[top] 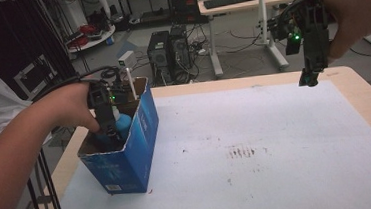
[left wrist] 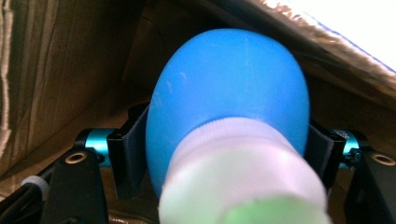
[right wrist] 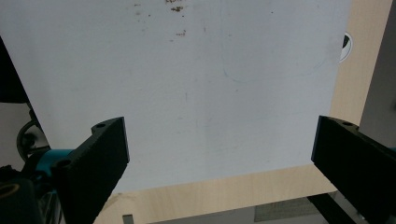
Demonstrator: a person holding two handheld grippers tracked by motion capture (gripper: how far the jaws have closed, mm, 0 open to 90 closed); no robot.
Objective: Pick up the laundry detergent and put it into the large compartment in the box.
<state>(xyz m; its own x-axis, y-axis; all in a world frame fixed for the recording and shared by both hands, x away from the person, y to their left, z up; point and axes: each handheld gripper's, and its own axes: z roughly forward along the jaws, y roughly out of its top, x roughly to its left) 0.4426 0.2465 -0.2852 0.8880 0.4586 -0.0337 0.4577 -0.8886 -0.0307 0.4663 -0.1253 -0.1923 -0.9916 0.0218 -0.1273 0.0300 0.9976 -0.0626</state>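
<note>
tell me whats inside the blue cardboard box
A blue bottle with a whitish cap, gripped by the left gripper reaching into the blue box, plus a white stick poking out. Anything lower is hidden by the walls and hand.

Light wooden table across the lower frame of the high view, mostly covered by a white sheet with small dark stains near its centre. At lower left, standing directly on the sheet by the table's left edge: an open blue cardboard box.
</note>
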